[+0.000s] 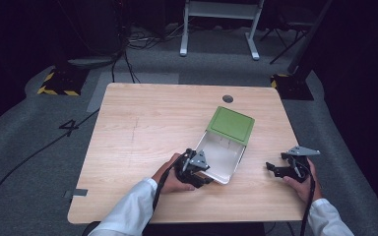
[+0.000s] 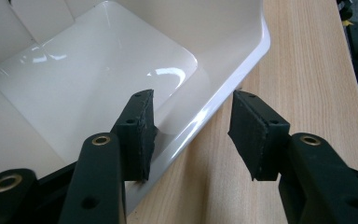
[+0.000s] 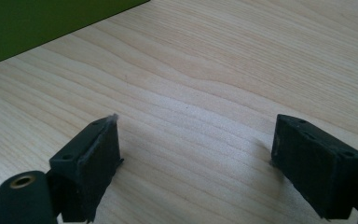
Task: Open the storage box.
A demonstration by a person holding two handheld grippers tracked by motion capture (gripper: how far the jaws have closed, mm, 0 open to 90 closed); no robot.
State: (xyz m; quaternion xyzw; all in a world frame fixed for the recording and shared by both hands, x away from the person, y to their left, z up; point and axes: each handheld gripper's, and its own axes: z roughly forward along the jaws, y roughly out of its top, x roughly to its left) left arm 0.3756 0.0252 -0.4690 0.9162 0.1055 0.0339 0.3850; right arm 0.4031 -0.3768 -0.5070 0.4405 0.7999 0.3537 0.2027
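A white plastic box [image 1: 222,153] lies on the wooden table [image 1: 142,132], its green lid [image 1: 232,125] hinged back at the far side. My left gripper [image 1: 203,171] is at the box's near corner and is open. In the left gripper view the gripper [image 2: 192,112] straddles the box's rim [image 2: 228,95], one jaw inside the white box [image 2: 93,79] and the other outside over the wood; neither pad touches the wall. My right gripper [image 1: 274,170] rests open to the right of the box. In the right gripper view the gripper [image 3: 196,140] holds nothing above bare wood, with the green lid [image 3: 32,23] beyond.
A round cable hole [image 1: 228,98] sits near the table's far edge. The table's right edge runs close to my right hand. Beyond the table, cables, two black-and-yellow striped bases [image 1: 59,81] and a white stand [image 1: 220,24] are on the grey floor.
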